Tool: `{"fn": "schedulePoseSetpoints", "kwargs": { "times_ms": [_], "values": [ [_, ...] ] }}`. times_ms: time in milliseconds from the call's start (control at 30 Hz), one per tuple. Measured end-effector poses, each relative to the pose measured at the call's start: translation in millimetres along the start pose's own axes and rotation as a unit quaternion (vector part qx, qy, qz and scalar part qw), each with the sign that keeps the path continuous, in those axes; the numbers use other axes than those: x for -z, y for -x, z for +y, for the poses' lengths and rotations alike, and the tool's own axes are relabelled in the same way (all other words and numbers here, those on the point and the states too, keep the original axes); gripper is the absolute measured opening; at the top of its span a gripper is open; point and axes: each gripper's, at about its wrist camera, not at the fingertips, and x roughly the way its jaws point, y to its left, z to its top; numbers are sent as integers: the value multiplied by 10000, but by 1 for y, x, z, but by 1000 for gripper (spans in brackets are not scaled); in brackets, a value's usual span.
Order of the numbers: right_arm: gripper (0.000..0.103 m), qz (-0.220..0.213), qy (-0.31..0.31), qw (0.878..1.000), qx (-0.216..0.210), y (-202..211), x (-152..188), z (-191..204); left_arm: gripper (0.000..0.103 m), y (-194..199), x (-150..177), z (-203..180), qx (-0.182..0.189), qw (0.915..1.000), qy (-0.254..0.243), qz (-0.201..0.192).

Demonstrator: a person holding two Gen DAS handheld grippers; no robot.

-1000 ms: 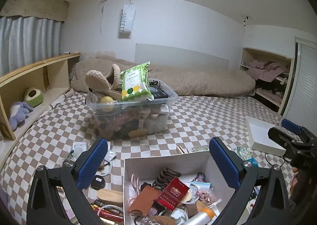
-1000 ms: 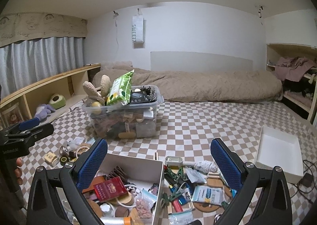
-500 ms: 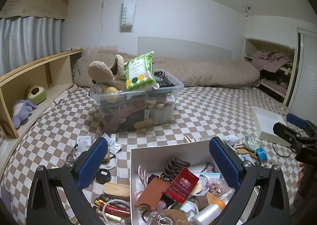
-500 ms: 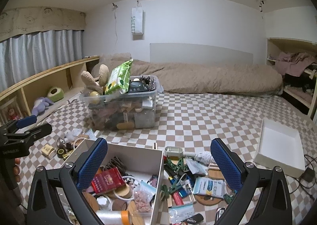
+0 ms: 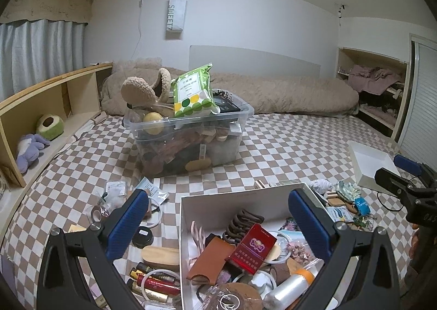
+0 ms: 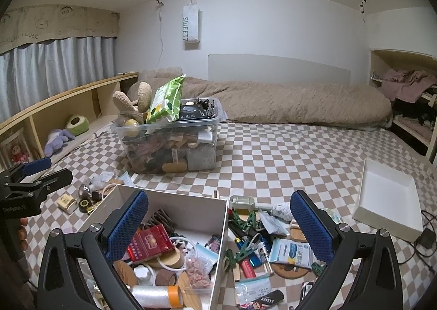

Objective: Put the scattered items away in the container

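In the left wrist view, we hold the left gripper [image 5: 217, 224] spread wide and empty above the white box [image 5: 235, 195], already part-filled; batteries [image 5: 153, 281] and rings lie outside its left wall; in the right wrist view, the right gripper [image 6: 218, 225] is likewise released, and clips [image 6: 244, 221] and packets [image 6: 291, 251] remain scattered right of the box; we judge the task roughly half done.

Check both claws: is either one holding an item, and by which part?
Nothing is held. The left claw and right claw are both open over the white box.
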Motion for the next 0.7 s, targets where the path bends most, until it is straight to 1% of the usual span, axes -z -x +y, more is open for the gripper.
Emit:
{"fn": "schedulePoseSetpoints", "kwargs": {
  "times_ms": [400,567,700],
  "values": [
    [103,26,7,10000,-4,-1,1,0,103,0,1,3,-13,10000,79,0],
    [103,33,21,10000,6,-2,3,0,103,3,1,5,-209,9997,39,-122],
    [103,31,-5,10000,-4,-2,4,0,103,5,0,8,-183,9997,115,-128]
  ]
}}
